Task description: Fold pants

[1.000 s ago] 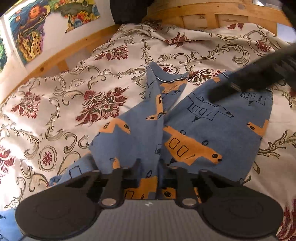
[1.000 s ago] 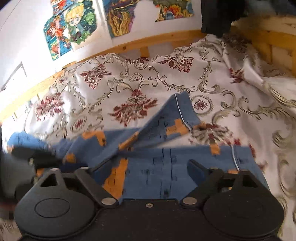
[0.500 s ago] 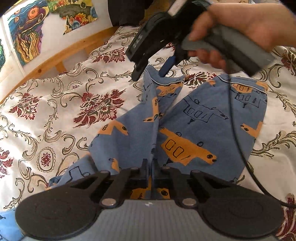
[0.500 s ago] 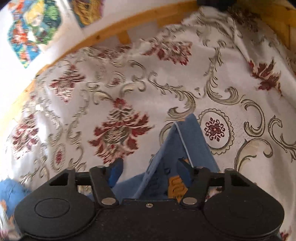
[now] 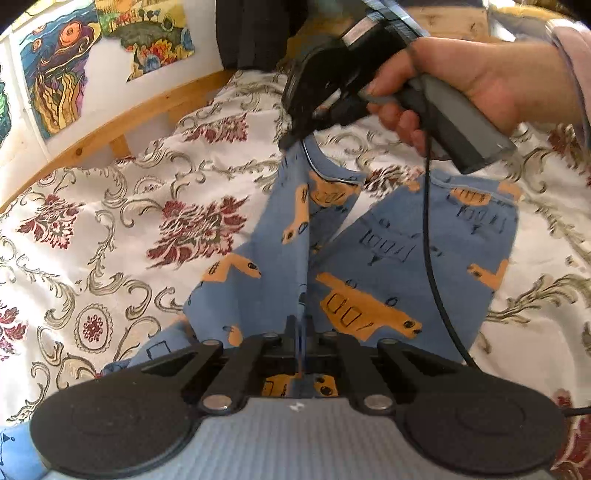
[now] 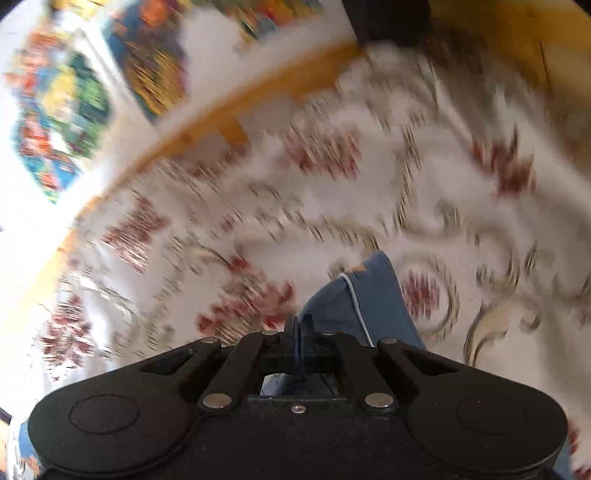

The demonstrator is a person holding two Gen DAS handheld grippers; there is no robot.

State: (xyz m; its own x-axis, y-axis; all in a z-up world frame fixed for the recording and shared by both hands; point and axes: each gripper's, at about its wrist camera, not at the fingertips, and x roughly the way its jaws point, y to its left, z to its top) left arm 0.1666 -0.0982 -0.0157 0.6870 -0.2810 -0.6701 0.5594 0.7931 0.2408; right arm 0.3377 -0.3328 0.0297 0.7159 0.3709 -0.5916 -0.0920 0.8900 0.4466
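Observation:
Blue pants (image 5: 388,266) with orange vehicle prints lie spread on a floral bedspread (image 5: 110,229). My left gripper (image 5: 300,332) is shut on a ridge of the blue cloth at the near end. At the far end my right gripper (image 5: 291,142), held by a hand (image 5: 465,81), pinches the upper corner of the left leg and lifts it off the bed. In the blurred right wrist view that gripper (image 6: 300,328) is shut on a blue hem corner (image 6: 354,299) with white piping.
A wooden bed rail (image 5: 122,122) runs along the back left, with colourful pictures (image 5: 62,74) on the wall behind it. A dark garment (image 5: 255,33) hangs at the top. The right gripper's black cable (image 5: 430,240) trails across the pants.
My right gripper went from open over the leg corner to shut on it and is lifting it; its view is now motion-blurred. My left gripper stays shut on the cloth.

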